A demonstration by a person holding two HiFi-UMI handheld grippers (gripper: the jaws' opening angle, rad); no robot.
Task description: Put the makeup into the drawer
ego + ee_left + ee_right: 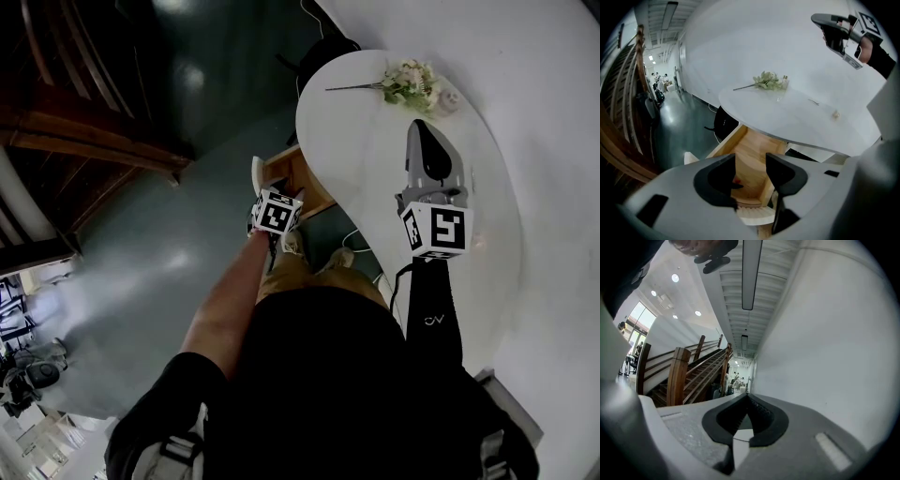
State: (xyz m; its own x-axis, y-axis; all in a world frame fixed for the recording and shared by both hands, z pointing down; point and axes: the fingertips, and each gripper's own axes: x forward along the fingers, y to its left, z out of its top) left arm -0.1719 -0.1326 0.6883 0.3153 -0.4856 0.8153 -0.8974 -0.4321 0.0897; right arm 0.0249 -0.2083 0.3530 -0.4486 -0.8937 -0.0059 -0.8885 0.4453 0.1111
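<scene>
An open wooden drawer (305, 180) juts out from under the white oval table (356, 141). My left gripper (262, 183) hangs just above it, tilted down, and in the left gripper view the left gripper (751, 159) stands open with nothing between its pads. A small red makeup item (736, 181) lies on the floor of the drawer (754, 154), partly hidden behind the left jaw. My right gripper (422, 128) is held level over the table. The right gripper (746, 398) is shut and empty, aimed along a white wall.
A sprig of pale flowers (411, 84) lies at the table's far end, and a small pale object (836, 114) sits on the tabletop (797, 122). A wooden staircase (689, 366) and a glossy grey floor (141, 272) lie to the left. The person's legs stand by the drawer.
</scene>
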